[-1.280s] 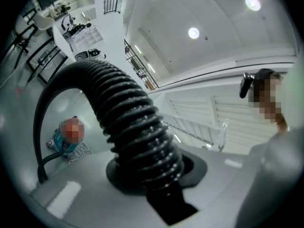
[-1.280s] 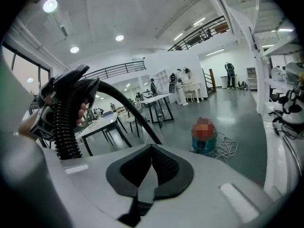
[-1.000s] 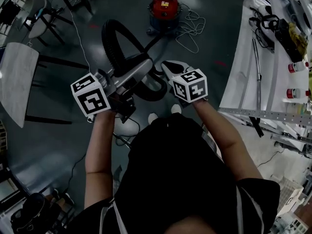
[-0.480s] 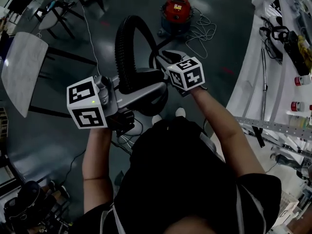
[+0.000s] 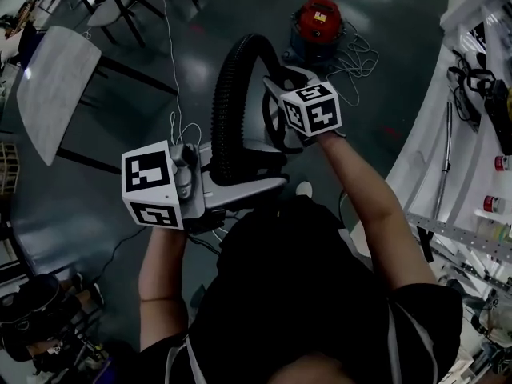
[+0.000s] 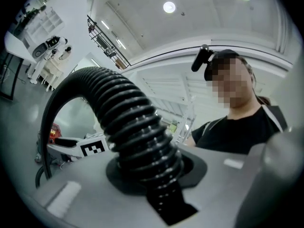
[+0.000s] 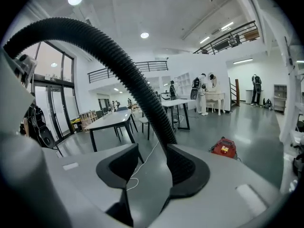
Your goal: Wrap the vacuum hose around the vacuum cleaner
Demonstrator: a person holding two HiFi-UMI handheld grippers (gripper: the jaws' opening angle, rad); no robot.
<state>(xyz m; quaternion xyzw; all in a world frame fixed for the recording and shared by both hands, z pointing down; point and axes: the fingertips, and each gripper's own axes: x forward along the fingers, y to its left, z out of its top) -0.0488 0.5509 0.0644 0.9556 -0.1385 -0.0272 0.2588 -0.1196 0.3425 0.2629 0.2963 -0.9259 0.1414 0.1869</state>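
A black ribbed vacuum hose (image 5: 228,94) arches up between my two grippers, and its far end runs off toward the red vacuum cleaner (image 5: 318,18) on the floor ahead. My left gripper (image 5: 250,181) is shut on the hose (image 6: 137,127), whose end stands pinched between the jaws. My right gripper (image 5: 276,82) has just been opening. In the right gripper view the hose (image 7: 118,61) leans on the right pad (image 7: 187,167), with a gap to the left one. The vacuum cleaner (image 7: 224,147) shows beyond.
A white power cord (image 5: 360,54) lies looped on the floor by the vacuum. A white workbench (image 5: 472,134) with tools runs down the right side. A grey table (image 5: 56,86) and chairs stand at the left, with dark gear at bottom left.
Both grippers have moved forward and upward toward the vacuum, lifting the hose into a taller, narrower arch. The right jaws have gone from shut on the hose to apart.
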